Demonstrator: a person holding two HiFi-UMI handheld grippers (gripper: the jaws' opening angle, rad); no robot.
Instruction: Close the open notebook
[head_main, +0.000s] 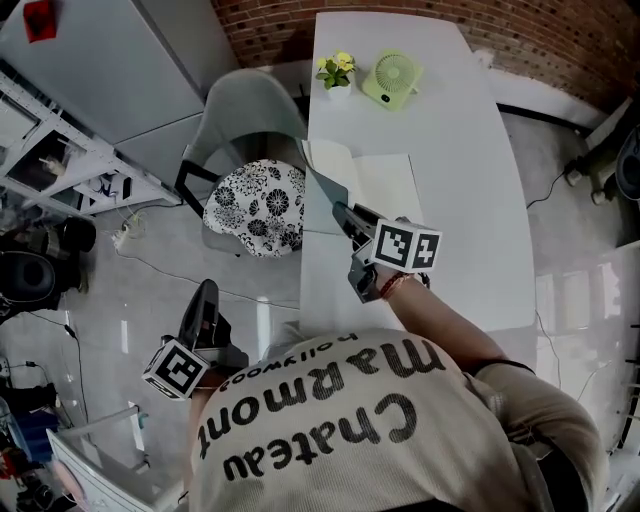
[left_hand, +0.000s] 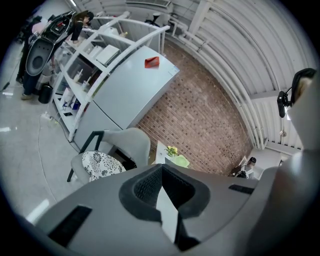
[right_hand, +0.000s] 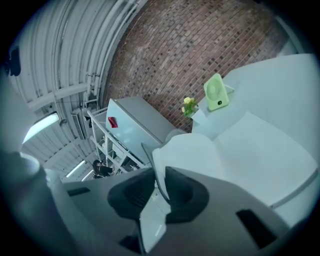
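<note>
Both jaws of right gripper (head_main: 341, 213) clamp the notebook (head_main: 386, 186), spine pointing toward the fan (head_main: 392, 78)

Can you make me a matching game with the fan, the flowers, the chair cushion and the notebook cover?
Things:
1. fan
2. flowers
3. chair cushion
4. notebook cover

Match with:
A. black-and-white pattern
B. pinched by the right gripper
C. light green
D. yellow

Pairs: 1-C, 2-D, 3-A, 4-B
</note>
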